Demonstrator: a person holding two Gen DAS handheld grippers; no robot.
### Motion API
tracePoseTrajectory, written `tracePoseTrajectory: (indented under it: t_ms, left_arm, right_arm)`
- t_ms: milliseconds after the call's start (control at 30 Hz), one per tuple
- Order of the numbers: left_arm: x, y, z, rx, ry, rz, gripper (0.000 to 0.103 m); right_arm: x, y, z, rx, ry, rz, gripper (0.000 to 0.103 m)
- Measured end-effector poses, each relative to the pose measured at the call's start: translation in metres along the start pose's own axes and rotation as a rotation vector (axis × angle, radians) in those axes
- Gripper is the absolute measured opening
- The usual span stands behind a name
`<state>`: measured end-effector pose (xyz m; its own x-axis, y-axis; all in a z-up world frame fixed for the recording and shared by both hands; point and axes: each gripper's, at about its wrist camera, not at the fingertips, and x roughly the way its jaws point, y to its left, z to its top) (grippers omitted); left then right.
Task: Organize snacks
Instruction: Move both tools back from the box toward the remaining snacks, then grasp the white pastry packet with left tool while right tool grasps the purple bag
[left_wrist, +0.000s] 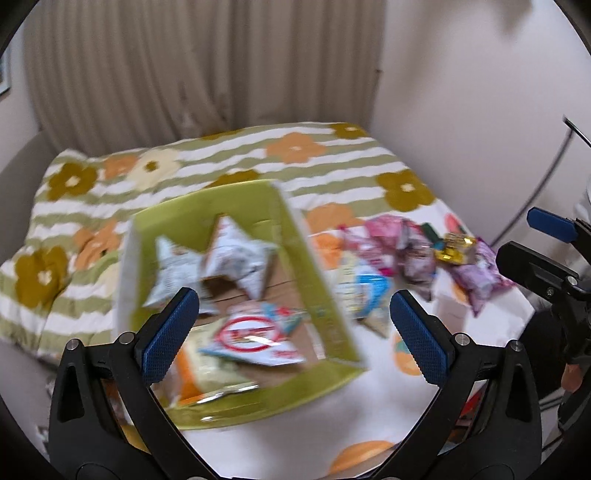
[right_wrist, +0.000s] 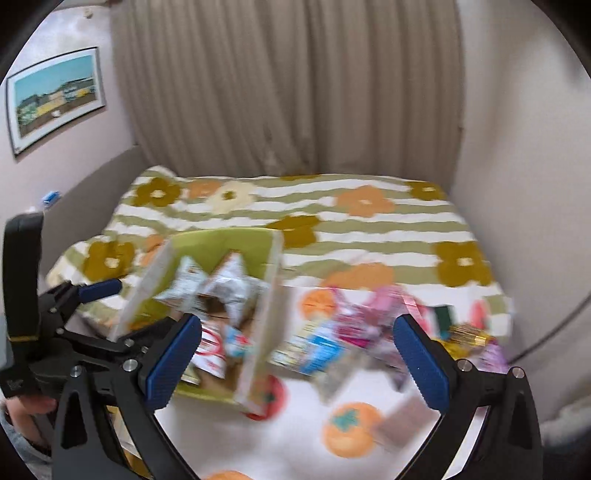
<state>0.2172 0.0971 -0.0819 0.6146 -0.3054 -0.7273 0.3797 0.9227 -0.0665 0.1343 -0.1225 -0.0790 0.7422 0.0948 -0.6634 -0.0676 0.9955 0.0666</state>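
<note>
Left tool (left_wrist: 293, 328) jaws wide apart, nothing gripped, hovering over green box (left_wrist: 334, 332) on the bed (left_wrist: 229, 155), with white packets (left_wrist: 221, 258) and a red-and-white packet (left_wrist: 255, 338) inside. Right tool (right_wrist: 297, 350) also spread apart and empty, aimed at loose snack pile (right_wrist: 354, 325) just right of the box: blue-white pack (right_wrist: 321, 350), pink wrappers, gold wrapper (right_wrist: 469, 338). Both views motion-blurred, labels unreadable.
</note>
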Motion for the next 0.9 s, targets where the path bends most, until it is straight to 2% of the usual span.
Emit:
tracePoseTrajectory:
  t_ms: [167,333,433,500,700,900]
  left_arm:
    - [0.025,-0.065,0.004,0.069,0.043,-0.086,0.102]
    - [0.062,-0.128,-0.005,0.101,0.111,-0.131,0.102]
    - [0.095,-0.167,-0.018,0.107,0.18,-0.154,0.102]
    - [0.115,-0.183,-0.027,0.114,0.219,-0.157,0.102]
    - [0.169,-0.223,-0.059,0.175,0.305,-0.151,0.102]
    - [0.206,-0.247,-0.082,0.244,0.314,-0.151,0.102]
  right_arm:
    - [-0.022,-0.068,-0.021,0.069,0.0,-0.079,0.103]
    - [-0.02,-0.141,-0.051,0.147,0.048,-0.097,0.103]
    - [-0.015,-0.177,-0.07,0.174,0.066,-0.118,0.103]
    - [-0.007,-0.201,-0.087,0.214,0.091,-0.103,0.103]
    - [0.03,-0.244,-0.136,0.35,0.167,-0.03,0.103]
    - [0.077,-0.258,-0.17,0.443,0.231,0.009,0.103]
